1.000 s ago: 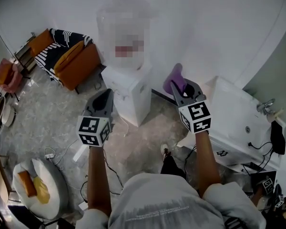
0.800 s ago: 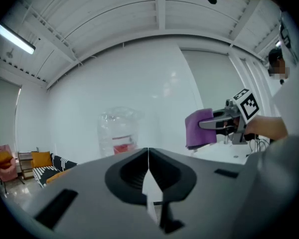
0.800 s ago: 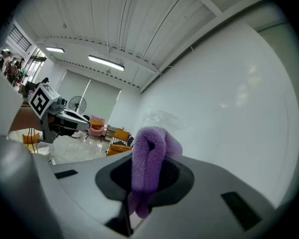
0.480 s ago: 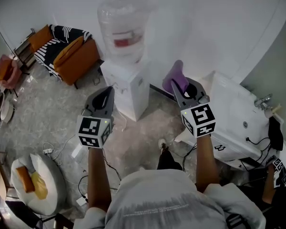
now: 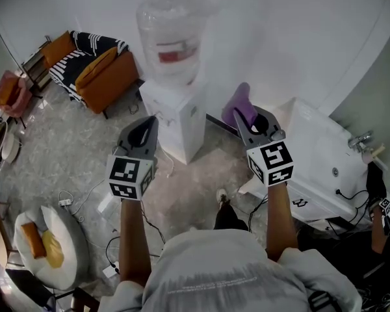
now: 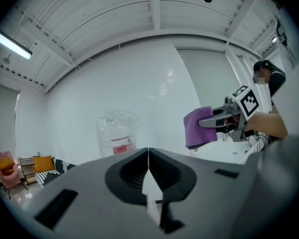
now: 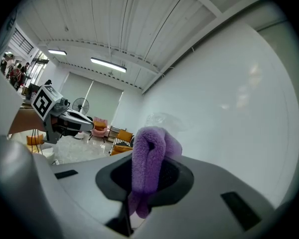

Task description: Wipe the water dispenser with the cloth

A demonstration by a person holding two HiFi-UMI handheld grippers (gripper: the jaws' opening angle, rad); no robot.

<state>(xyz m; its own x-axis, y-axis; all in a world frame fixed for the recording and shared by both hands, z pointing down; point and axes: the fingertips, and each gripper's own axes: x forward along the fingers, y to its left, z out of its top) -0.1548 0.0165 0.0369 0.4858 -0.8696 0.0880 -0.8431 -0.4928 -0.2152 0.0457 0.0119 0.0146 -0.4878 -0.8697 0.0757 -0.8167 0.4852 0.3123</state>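
While the purple cloth [image 5: 238, 109] is fuzzy and folded over into a thick loop, its lower end is pinched between the jaws of the right gripper [image 5: 246, 123], which are closed on it. It stands up from the jaws, held in the air to the right of the water dispenser [image 5: 177, 121] and apart from it. This dispenser is a white cabinet with a clear bottle [image 5: 171, 34] bearing a red label on top. It stands on a grey marbled floor [image 5: 65, 155] against a white wall [image 5: 279, 31], with an orange sofa [image 5: 107, 77] to its left. Nearer the person, the left gripper [image 5: 146, 125] has its jaws pressed together with nothing between them.
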